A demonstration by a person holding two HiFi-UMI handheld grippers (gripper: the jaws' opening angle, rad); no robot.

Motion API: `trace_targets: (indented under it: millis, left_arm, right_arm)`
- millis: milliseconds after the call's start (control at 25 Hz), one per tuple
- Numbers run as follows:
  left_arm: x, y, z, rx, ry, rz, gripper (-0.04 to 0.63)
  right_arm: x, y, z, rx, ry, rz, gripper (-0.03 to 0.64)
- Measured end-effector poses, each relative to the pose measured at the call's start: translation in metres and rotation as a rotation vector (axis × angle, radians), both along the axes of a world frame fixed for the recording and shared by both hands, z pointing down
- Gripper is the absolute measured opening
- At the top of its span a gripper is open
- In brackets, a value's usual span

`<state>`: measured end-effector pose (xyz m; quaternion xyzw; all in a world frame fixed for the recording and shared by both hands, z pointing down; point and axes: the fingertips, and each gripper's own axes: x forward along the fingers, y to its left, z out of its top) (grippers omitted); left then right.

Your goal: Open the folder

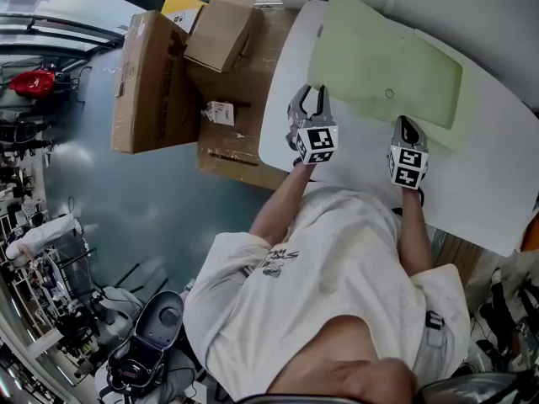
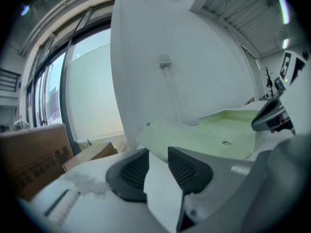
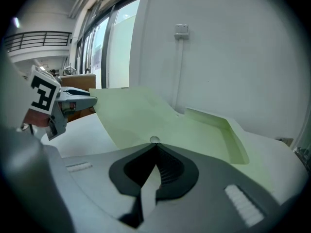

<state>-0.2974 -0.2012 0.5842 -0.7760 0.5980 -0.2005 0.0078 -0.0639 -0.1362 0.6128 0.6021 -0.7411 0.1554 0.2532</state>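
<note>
One light green folder (image 1: 383,66) is lying on one white counter (image 1: 480,175). Two tongs are showing over it, the left tongs (image 1: 309,95) and the right tongs (image 1: 407,124). Each is carrying one marker cube (image 1: 316,143) (image 1: 407,167), making two cubes. One person (image 1: 337,284) is holding them. Three cardboard boxes are sitting beside the counter: one large (image 1: 152,82), one small (image 1: 221,30) and one broad and low (image 1: 240,146). One red item (image 1: 34,82) is lying at the far left.

Pale green plastic folder (image 1: 383,66) on the white table (image 1: 480,183). Its left cover sheet is lifted and curling up, the right part lies flat, and the snap button (image 1: 389,93) is near the front edge.
</note>
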Motion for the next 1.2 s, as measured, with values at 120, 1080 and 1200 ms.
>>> trace_targets:
  millis: [120,1080,1200]
  left_arm:
    - [-0.009,-0.004,0.018,-0.061,0.055,-0.022,0.122]
    - [-0.022,-0.016,0.067,-0.266,0.124,-0.057,0.157]
    - [-0.023,-0.018,0.071,-0.289,0.133,-0.057,0.163]
  right_arm:
    - [-0.002,-0.001,0.001,0.001,-0.001,-0.008,-0.002]
    - [-0.004,-0.005,-0.001,0.007,0.027,-0.041,-0.002]
    - [-0.004,-0.005,-0.002,0.009,0.028,-0.038,-0.002]
